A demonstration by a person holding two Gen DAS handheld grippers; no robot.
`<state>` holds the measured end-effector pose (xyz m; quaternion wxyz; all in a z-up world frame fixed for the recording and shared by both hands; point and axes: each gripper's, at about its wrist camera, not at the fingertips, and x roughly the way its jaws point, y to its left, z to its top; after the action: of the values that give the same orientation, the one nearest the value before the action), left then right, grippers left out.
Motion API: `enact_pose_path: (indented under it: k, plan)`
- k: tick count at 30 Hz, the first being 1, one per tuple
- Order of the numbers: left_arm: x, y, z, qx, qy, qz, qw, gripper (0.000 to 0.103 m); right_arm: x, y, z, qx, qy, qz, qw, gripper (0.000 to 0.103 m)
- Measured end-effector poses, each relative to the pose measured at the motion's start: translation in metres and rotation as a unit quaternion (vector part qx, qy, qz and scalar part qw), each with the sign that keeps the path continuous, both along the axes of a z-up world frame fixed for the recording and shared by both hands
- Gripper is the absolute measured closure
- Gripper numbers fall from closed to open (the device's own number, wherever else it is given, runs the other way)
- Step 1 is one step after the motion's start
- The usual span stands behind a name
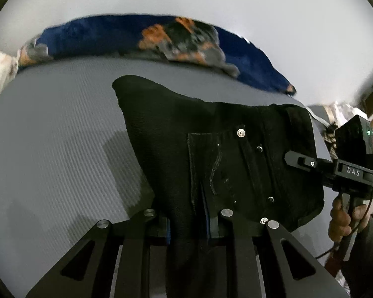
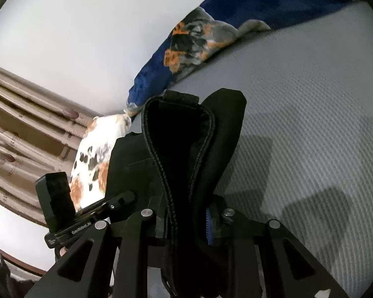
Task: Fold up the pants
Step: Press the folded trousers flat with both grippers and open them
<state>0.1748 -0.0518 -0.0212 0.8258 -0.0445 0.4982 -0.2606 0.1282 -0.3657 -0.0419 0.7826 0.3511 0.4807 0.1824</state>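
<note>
Left gripper fingers clamp a pinch of the black pants; right gripper fingers clamp the stitched waistband edge. Both grips look firm. Pants hang lifted off the grey bed, pocket and rivets facing the left camera, far end drooping toward 11 o'clock. Blue floral blanket bunches at 12 o'clock by the wall. The person's hand holds the other handle at 3 o'clock. Judged progress: early; garment picked up, no crease laid yet, folds all left.
</note>
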Motion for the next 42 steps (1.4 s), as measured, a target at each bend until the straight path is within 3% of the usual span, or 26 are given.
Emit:
enact_pose_path:
  k: [8, 15, 18, 19, 22, 26, 33, 37, 42]
  plan:
    - [0.056, -0.007, -0.005, 0.023, -0.014, 0.016, 0.9995, 0.084, 0.056, 0.013, -0.004, -0.023, 0.0, 0.008, 1.0, 0.082]
    - [0.084, -0.004, -0.033, 0.031, 0.0, 0.04, 0.9987, 0.084, 0.081, 0.023, -0.022, -0.055, 0.015, 0.008, 0.998, 0.082]
    - [0.087, -0.002, -0.047, 0.042, 0.009, 0.047, 0.9979, 0.08, 0.087, 0.026, -0.032, -0.096, 0.029, -0.002, 0.995, 0.078]
    - [0.087, -0.001, -0.051, 0.047, 0.01, 0.052, 0.9975, 0.075, 0.087, 0.027, -0.035, -0.117, 0.038, -0.009, 0.992, 0.07]
    - [0.084, 0.001, -0.064, 0.076, 0.006, 0.069, 0.9947, 0.054, 0.085, 0.032, -0.041, -0.165, 0.051, -0.019, 0.985, 0.061]
    - [0.073, 0.003, -0.071, 0.094, -0.006, 0.069, 0.9932, 0.043, 0.079, 0.034, -0.048, -0.201, 0.059, -0.025, 0.977, 0.049]
    - [0.059, 0.009, -0.075, 0.1, -0.009, 0.08, 0.9917, 0.03, 0.062, 0.036, -0.045, -0.23, 0.074, -0.039, 0.97, 0.042]
    - [0.044, 0.014, -0.068, 0.101, -0.009, 0.095, 0.9903, 0.029, 0.045, 0.042, -0.025, -0.256, 0.053, -0.045, 0.964, 0.042]
    - [0.007, 0.01, -0.049, 0.135, -0.051, 0.096, 0.9848, 0.029, 0.015, 0.059, 0.001, -0.285, 0.02, -0.04, 0.958, 0.04]
